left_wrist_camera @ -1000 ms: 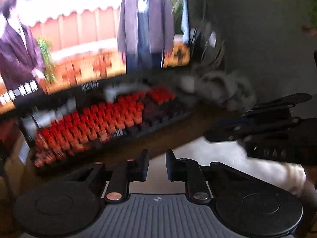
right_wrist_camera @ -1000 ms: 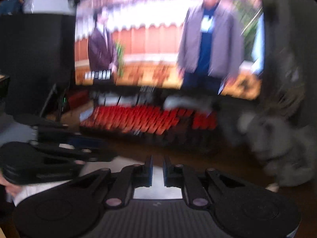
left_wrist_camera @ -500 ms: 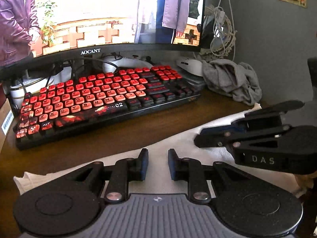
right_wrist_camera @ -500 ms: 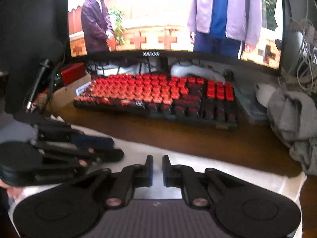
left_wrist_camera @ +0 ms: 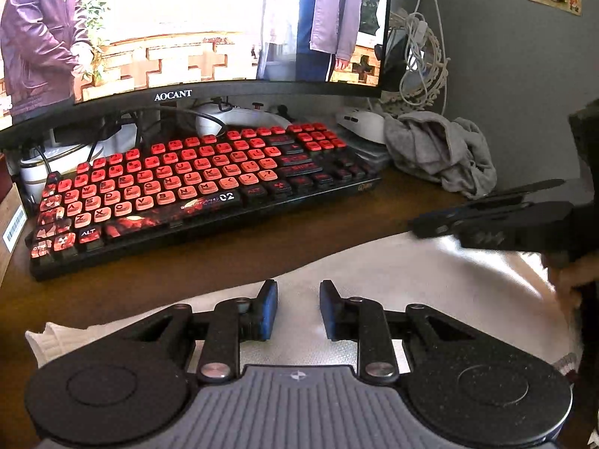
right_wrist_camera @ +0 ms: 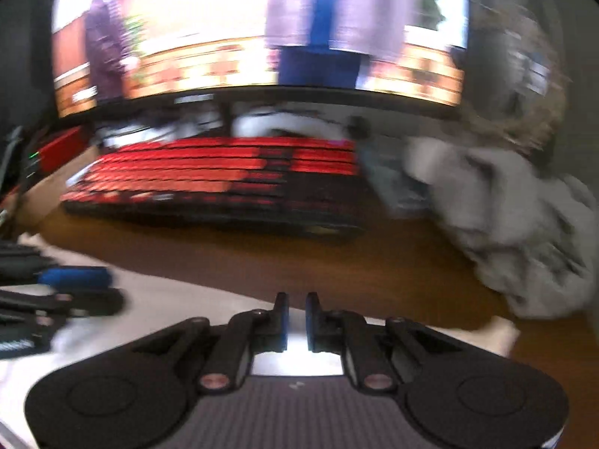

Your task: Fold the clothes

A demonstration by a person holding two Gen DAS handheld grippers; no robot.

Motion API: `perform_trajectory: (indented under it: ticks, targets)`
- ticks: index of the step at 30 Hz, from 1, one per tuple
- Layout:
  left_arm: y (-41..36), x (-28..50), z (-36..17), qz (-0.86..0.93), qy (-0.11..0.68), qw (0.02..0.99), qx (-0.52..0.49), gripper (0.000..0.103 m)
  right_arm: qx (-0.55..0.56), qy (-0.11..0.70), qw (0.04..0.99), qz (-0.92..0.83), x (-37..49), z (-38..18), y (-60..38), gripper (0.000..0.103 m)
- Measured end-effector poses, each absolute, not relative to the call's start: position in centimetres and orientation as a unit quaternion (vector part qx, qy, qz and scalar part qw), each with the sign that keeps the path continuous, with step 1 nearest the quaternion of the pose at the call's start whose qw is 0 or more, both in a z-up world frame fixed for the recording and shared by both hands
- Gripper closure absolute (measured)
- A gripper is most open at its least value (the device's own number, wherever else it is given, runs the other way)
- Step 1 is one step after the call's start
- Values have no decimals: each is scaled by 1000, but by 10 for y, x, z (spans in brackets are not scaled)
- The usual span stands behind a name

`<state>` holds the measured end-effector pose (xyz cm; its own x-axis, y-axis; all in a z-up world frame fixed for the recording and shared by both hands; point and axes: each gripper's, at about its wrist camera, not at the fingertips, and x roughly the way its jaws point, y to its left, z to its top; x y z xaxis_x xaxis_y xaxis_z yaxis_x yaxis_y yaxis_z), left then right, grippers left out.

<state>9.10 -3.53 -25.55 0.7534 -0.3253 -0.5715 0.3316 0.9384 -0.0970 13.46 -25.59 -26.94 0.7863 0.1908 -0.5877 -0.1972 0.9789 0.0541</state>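
A white garment (left_wrist_camera: 393, 280) lies spread on the wooden desk (left_wrist_camera: 187, 273), under both grippers. My left gripper (left_wrist_camera: 298, 308) hovers just over the garment's far edge, open, with nothing between its blue pads. In the left wrist view my right gripper (left_wrist_camera: 419, 224) comes in from the right, low over the garment, with a hand behind it. The right wrist view is blurred. There my right gripper (right_wrist_camera: 297, 318) keeps a narrow gap, with white garment (right_wrist_camera: 179, 310) showing through it and nothing pinched. My left gripper (right_wrist_camera: 108, 288) lies at that view's left edge.
A red-keyed keyboard (left_wrist_camera: 187, 187) sits just beyond the garment, under a wide monitor (left_wrist_camera: 187, 26). A crumpled grey cloth (left_wrist_camera: 438, 149) lies at the back right beside a white mouse (left_wrist_camera: 361, 123) and hanging cables. A grey wall closes the right side. A cardboard box stands at far left.
Both grippers came down from facing the monitor to low over the garment. My left jaws widened slightly. The right gripper has slid to the right, and its view is blurred again.
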Motion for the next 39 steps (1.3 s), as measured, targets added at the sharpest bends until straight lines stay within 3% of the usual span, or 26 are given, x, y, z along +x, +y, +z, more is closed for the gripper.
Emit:
perform_trajectory:
  ticks: [7,9,21,30,39]
  targets:
    - [-35,91,-256,-176,305,936,4,77,36,305,950,61,130,-273,-296,102]
    - [-36,91,-256,-175,304,936,7,76,36,304,950,63,130,-271,-287,96]
    - [-19,92,-251,-141,303,942,-6,76,4,301,928,221,124,-262,-171,95]
    - [50,93,-254,-68,319,945,-30,75,27,301,927,224,125,-264,-180,95]
    - [47,65,-231,-86,290,952,-52,76,0,297,921,254,104,-259,-164,90]
